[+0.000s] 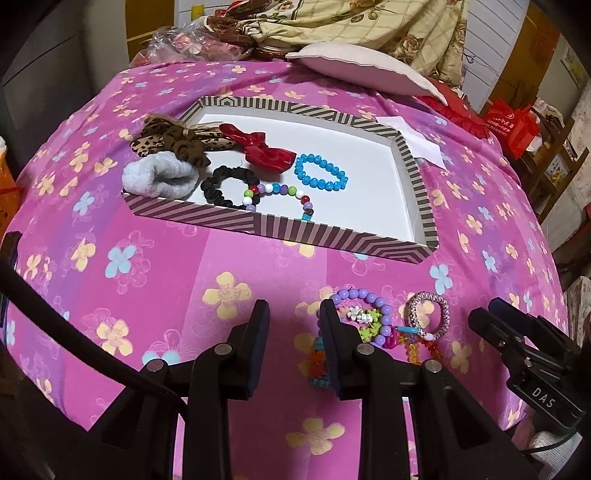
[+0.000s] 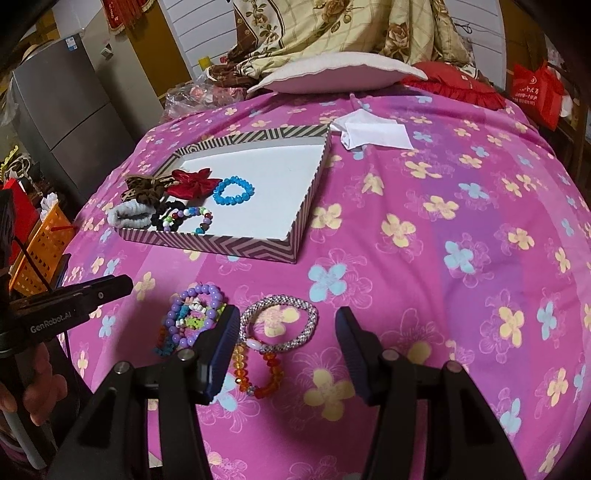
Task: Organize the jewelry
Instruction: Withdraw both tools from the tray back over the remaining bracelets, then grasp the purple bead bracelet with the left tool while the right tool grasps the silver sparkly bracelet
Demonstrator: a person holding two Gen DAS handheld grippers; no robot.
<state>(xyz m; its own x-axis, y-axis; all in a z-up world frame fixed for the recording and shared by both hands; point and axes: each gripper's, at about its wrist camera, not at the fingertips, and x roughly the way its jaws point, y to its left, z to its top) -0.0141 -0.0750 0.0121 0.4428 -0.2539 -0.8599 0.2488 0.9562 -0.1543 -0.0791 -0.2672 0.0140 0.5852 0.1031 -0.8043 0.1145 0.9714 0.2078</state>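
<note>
Jewelry: your task's pieces sit in two groups on the bed point(image 2: 424, 206), some already in the striped tray point(image 1: 417, 192), the rest loose on the cover close to your claws
In the tray: blue bead bracelet point(image 1: 320, 172), multicolor bead bracelet point(image 1: 280, 199), black scrunchie point(image 1: 227, 184), red bow point(image 1: 267, 147), leopard scrunchie point(image 1: 173, 142) and grey scrunchie point(image 1: 159, 179) are crowded toward its left end, likely so the bare white right half takes what is left
Loose pile: purple bead bracelet point(image 2: 194, 317) lies tangled over a green-and-white charm strand; silver woven bracelet point(image 2: 279, 323) lies just beside it, touching the orange bead bracelet point(image 2: 258, 373) below
Right claw point(image 2: 286, 341): released, holding nothing, spread wide so its fingers straddle the silver woven bracelet; judged to be lined up for that piece
Left claw point(image 1: 293, 332): released and empty, over bare cover just left of the purple bead bracelet, its right finger hiding part of the pile
In the way: the silver and orange bracelets touch, so closing may drag both; your left finger sits right against the purple pile
Tray wall: you must lift any piece over the near striped rim
Around: white paper point(image 2: 373, 133) beyond the tray, pillow point(image 2: 343, 72) and patterned quilt point(image 2: 332, 26) at the far end, well apart from the work
</note>
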